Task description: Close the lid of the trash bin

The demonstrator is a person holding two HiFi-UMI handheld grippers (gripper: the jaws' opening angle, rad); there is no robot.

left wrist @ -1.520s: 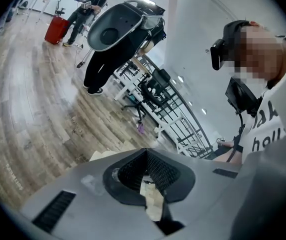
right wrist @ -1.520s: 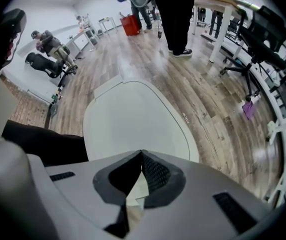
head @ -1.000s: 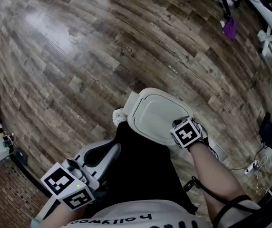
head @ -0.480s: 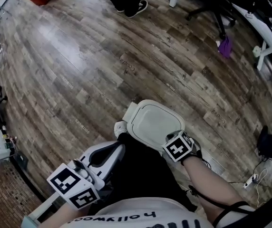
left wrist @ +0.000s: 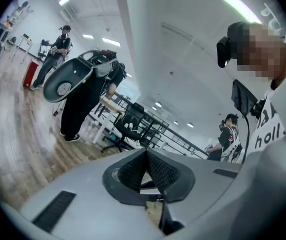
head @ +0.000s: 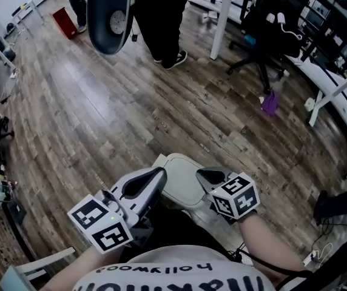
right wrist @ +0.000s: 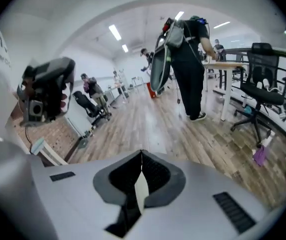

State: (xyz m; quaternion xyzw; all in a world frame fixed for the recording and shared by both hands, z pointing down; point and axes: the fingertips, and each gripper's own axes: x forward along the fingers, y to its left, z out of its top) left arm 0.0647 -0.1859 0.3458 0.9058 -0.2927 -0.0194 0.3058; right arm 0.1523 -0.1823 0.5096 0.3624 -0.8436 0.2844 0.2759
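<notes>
The trash bin's white lid point(head: 178, 185) lies flat over the bin, low in the head view, partly hidden behind both grippers. My left gripper point(head: 159, 174) hangs over the lid's left edge; in its own view its jaws point(left wrist: 145, 153) are shut with nothing between them. My right gripper point(head: 204, 175) is over the lid's right edge, and its jaws point(right wrist: 141, 154) are also shut and hold nothing. Whether either gripper touches the lid does not show. Both gripper views look out into the room, and the bin is in neither.
A person in black point(head: 161, 11) stands ahead, holding a dark chair shell point(head: 110, 14). A black office chair point(head: 270, 23) and a desk leg point(head: 221, 29) are at the far right, with a purple object point(head: 270, 102) on the wooden floor point(head: 101, 120). A red box point(head: 64, 20) is at the far left.
The head view has tilted up to take in the room. My right gripper has come off the lid's near right part and now points forward. My left gripper has moved up beside the lid.
</notes>
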